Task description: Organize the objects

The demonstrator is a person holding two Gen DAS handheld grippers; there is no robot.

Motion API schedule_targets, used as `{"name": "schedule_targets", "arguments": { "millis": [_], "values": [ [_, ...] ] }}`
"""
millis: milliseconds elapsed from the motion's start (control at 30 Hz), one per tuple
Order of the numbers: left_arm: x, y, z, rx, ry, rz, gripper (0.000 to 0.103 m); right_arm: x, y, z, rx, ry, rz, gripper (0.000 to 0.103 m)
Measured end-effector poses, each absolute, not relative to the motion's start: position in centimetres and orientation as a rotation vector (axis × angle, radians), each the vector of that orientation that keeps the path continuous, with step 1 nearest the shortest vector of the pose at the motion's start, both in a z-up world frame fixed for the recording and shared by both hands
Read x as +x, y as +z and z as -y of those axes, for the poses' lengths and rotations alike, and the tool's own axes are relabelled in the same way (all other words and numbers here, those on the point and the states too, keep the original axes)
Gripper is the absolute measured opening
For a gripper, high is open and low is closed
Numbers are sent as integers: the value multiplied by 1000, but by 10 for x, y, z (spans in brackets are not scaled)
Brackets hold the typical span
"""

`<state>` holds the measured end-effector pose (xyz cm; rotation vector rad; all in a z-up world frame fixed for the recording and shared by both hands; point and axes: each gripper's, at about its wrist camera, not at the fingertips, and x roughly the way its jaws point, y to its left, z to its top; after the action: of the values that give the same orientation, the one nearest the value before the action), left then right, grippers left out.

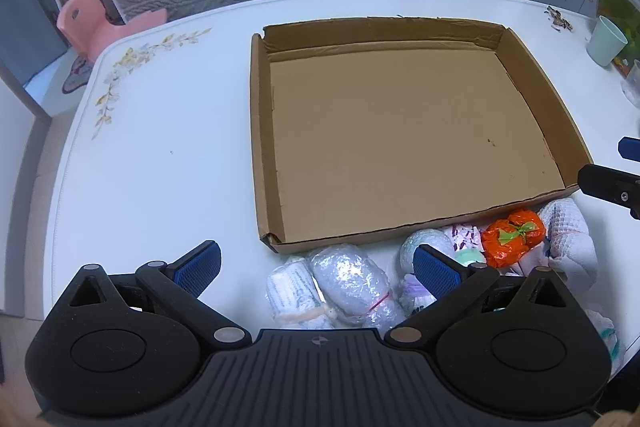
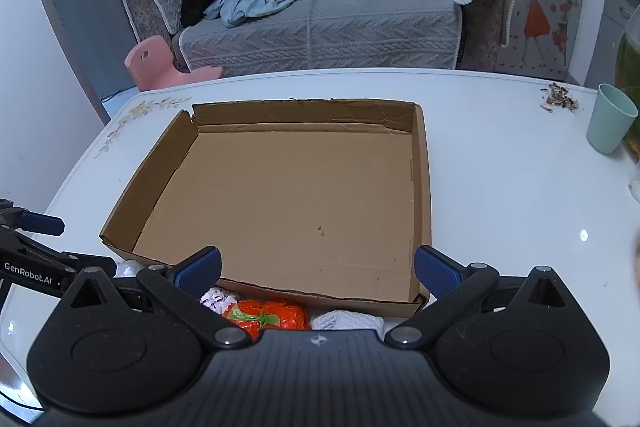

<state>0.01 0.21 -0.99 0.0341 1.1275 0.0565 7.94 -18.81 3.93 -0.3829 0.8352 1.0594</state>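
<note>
A shallow brown cardboard box [image 1: 400,131] lies open and empty on the white table [image 1: 160,167]; it also shows in the right wrist view [image 2: 288,195]. Several wrapped bundles lie along its near side: a clear-plastic bundle [image 1: 352,287], a white cloth roll [image 1: 292,291], an orange bundle [image 1: 514,237] with a green tie, and a white knit bundle [image 1: 568,239]. My left gripper [image 1: 316,267] is open above the clear bundle. My right gripper [image 2: 318,271] is open above the orange bundle [image 2: 268,315] and the white bundle [image 2: 346,321].
A mint cup [image 2: 610,119] and scattered shells [image 2: 560,99] sit at the table's far right. A grey sofa [image 2: 320,15] with clothes and a pink stool [image 2: 160,67] stand beyond the table. The right gripper's finger shows in the left wrist view [image 1: 612,183].
</note>
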Motion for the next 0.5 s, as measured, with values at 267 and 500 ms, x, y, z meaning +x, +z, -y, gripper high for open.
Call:
{"name": "schedule_targets", "arguments": {
  "millis": [267,500],
  "values": [
    [0,-9,-3,18,56,-1125,102,76,37,186,-404,1066,-837,102],
    [0,-10,1,25,49,-1130,102,76,36,186,-406,1069,-841,102]
  ]
}}
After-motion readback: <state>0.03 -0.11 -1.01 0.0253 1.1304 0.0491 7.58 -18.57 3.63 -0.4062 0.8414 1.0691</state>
